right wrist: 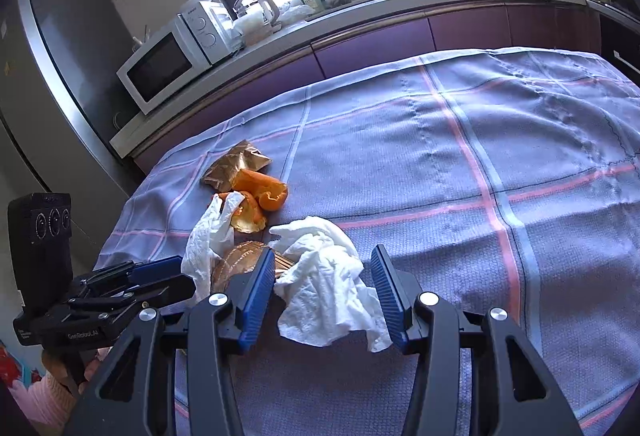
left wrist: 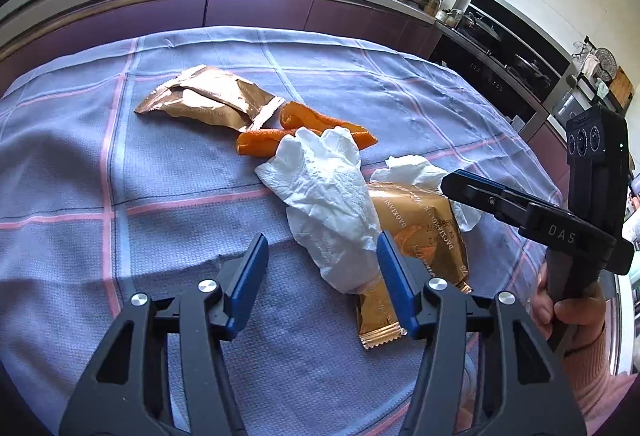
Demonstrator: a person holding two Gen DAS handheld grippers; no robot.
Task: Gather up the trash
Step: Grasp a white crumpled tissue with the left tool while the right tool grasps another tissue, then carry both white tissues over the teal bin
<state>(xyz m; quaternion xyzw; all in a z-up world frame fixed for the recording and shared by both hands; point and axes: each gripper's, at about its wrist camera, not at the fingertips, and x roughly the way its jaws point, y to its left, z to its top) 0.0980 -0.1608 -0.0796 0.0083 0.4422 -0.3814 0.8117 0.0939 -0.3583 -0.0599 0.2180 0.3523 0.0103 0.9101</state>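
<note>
White crumpled paper tissue (right wrist: 324, 284) — soft, featherlight — lies between the right gripper's (right wrist: 320, 300) spread jaws; pinch its bunched middle — left gripper (left wrist: 320, 276) gapes too.

A table under a blue-grey cloth (left wrist: 168, 196) crossed by pink and pale checks fills the middle of both views. On it lie a gold wrapper (left wrist: 204, 100) at upper left, curls of orange peel (left wrist: 296, 128) touching it, a crumpled white tissue (left wrist: 328, 196) at centre draped over a second gold wrapper (left wrist: 424, 232), and another tissue (left wrist: 416, 168) to the right.
</note>
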